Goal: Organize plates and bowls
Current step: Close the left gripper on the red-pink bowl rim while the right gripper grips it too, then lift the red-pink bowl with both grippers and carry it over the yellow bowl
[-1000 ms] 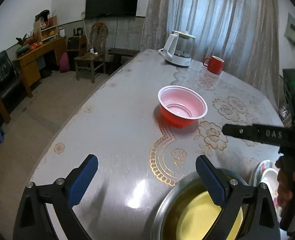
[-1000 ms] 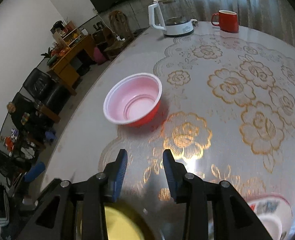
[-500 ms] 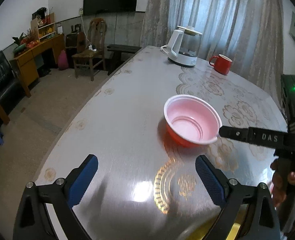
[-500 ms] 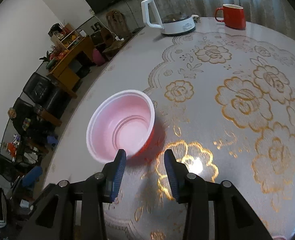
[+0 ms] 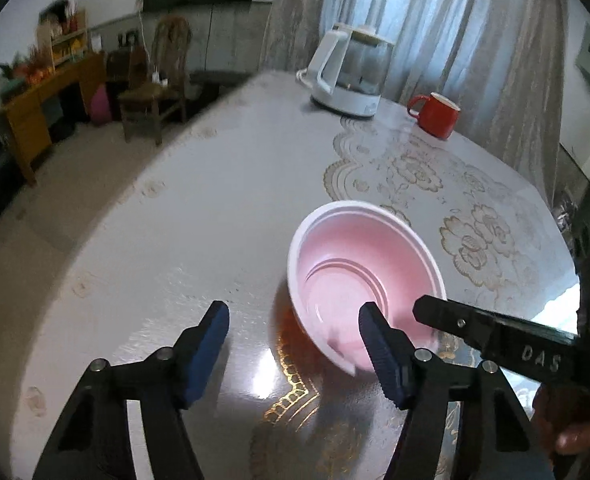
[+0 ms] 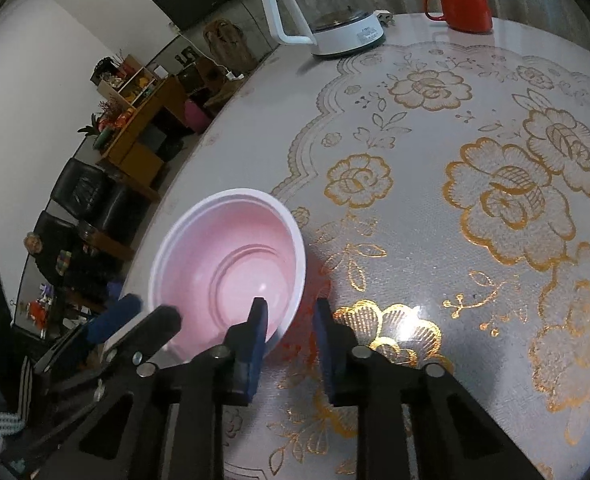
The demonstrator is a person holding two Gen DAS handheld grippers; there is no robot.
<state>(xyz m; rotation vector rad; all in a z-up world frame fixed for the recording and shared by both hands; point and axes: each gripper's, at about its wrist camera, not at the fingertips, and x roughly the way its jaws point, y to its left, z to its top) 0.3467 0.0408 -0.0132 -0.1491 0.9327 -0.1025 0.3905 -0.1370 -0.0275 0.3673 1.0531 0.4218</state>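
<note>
A red plastic bowl with a pale pink inside and white rim stands on the table; it also shows in the right wrist view. My left gripper is open, its right finger over the bowl's near rim, its left finger over bare table. My right gripper is open with a narrow gap, straddling the bowl's near right rim: left finger inside, right finger outside. No plates are in view.
A white electric kettle and a red mug stand at the far end of the table. The table's left edge curves close to the bowl. A chair and a wooden desk stand beyond on the left.
Both grippers have moved forward to the red bowl. The metal basin with the yellow dish has dropped out of view. The left gripper's fingers have narrowed. The right fingers now straddle the rim.
</note>
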